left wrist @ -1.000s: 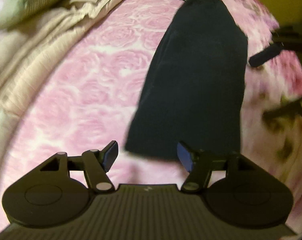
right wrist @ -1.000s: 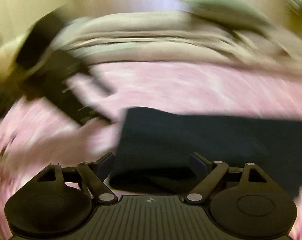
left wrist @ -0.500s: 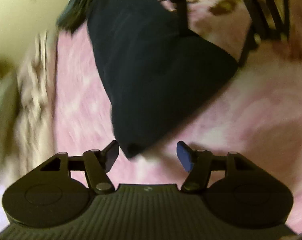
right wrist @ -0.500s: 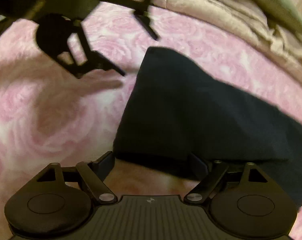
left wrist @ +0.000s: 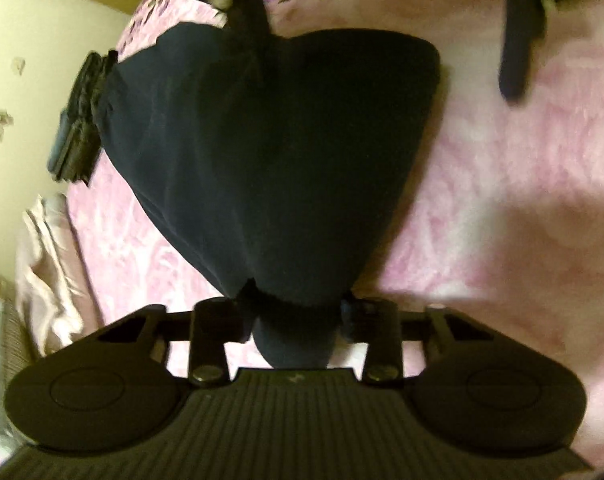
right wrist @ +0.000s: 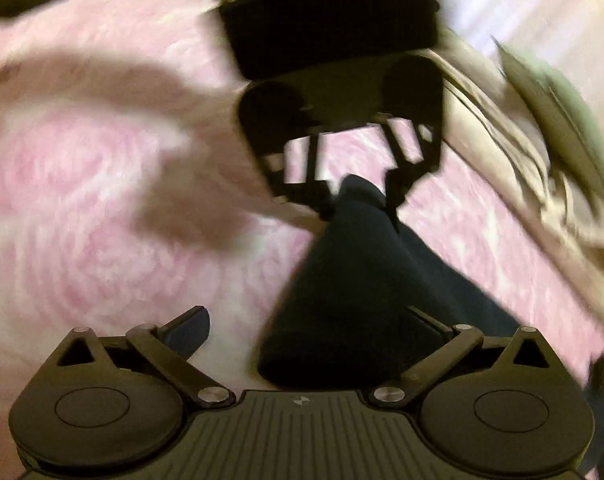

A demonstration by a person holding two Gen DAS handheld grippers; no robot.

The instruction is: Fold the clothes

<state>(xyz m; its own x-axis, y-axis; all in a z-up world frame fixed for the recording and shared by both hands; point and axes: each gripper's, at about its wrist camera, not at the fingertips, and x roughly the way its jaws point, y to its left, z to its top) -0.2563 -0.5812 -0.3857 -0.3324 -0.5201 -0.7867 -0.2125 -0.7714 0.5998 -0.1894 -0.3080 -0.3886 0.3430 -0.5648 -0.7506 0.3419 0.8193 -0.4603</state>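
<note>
**Left wrist view: dark cloth corner pinched, other claw spread**

Left gripper [left wrist: 295, 316] tilts down toward the pink rose bedspread [left wrist: 502, 208], its jaws closing on a bunched corner of the dark garment [left wrist: 269, 140], which fans out across the bed away from it. Right gripper [right wrist: 306, 332] also tilts down, jaws opening wide; the garment's other end lies between them, untouched by the left pad.

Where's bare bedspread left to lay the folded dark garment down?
Free: the wide pink bedspread on the open side of the dark garment, bare as far as the frame shows. Also a narrower strip between the garment and the beige bedding. Crowded: the garment's near corners, where the left gripper is closing on one and the right gripper is opening.
</note>
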